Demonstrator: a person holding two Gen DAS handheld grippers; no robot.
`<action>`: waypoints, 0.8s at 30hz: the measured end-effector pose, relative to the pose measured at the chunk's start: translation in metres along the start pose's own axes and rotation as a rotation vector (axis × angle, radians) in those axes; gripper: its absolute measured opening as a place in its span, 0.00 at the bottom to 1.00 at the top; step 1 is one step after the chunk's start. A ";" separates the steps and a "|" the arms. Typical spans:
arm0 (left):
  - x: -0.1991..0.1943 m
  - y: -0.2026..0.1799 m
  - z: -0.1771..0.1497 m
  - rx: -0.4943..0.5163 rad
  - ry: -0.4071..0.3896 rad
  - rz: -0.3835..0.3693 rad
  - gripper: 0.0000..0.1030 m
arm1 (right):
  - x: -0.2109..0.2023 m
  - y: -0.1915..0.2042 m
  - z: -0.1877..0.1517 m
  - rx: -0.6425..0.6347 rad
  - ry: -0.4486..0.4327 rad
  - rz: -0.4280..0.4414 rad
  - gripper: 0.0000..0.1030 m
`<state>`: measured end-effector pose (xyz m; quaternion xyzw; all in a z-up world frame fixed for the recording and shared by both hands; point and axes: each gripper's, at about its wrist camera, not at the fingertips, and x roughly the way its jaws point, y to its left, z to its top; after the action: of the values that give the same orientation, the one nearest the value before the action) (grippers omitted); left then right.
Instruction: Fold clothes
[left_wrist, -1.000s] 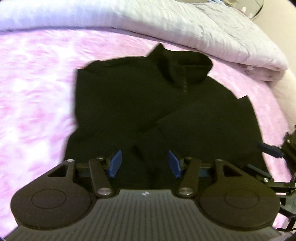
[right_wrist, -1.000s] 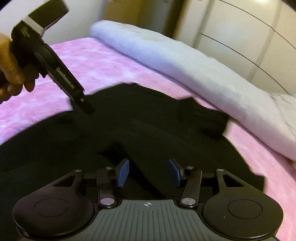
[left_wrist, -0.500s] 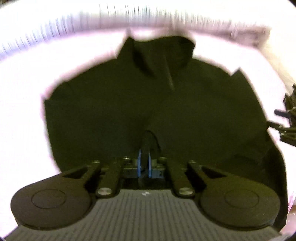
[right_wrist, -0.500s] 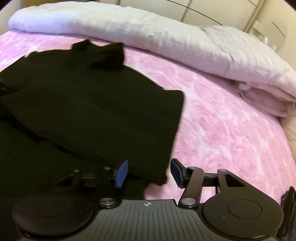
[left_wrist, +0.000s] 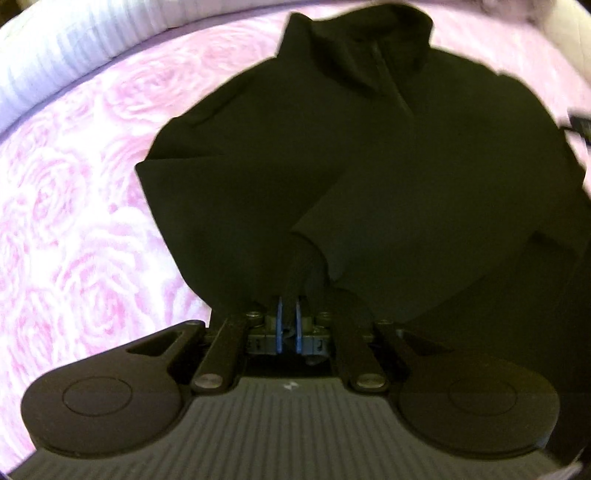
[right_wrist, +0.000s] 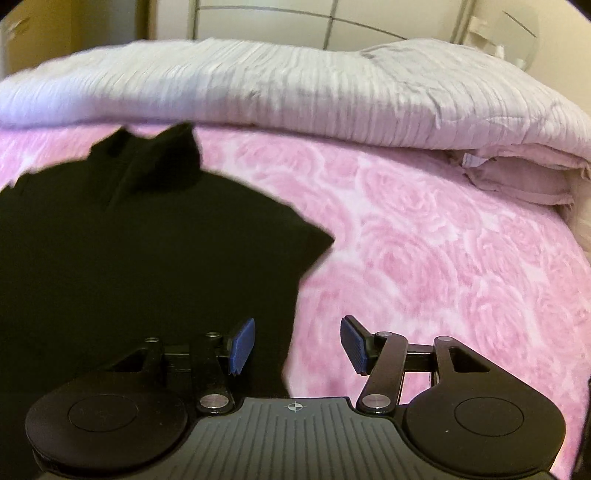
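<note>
The big bed has a pink rose cover, with a rolled pale quilt along its far side. Your black top lies flat on the bed. Your left claw is pinched tight on the top's cuff. Your right claw is open, holding nothing, over the top's edge.

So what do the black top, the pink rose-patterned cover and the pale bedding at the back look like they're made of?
Black high-collared top: soft matte fabric, probably knit or fleece; it drapes in folds without shine. Pink rose-patterned cover: plush, fuzzy-looking textile, possibly fleece, its pattern soft-edged. Pale ribbed bedding: crinkled, lightly quilted cloth, perhaps cotton, with fine parallel ridges. Exact fibres can't be told.
</note>
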<state>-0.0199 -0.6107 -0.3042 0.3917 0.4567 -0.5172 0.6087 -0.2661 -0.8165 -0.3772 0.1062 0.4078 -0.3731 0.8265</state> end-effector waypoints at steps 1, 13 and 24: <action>0.003 -0.002 0.000 0.018 0.001 0.015 0.07 | 0.009 0.001 0.006 0.008 0.001 -0.003 0.54; -0.052 -0.041 0.048 0.102 -0.095 0.031 0.28 | -0.042 -0.030 -0.034 0.256 0.037 -0.043 0.54; -0.002 -0.212 0.214 0.385 -0.193 -0.258 0.32 | -0.016 -0.025 -0.070 0.305 0.057 0.158 0.50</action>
<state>-0.1971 -0.8472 -0.2443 0.3878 0.3358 -0.7029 0.4927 -0.3315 -0.7918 -0.4072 0.2727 0.3601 -0.3614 0.8157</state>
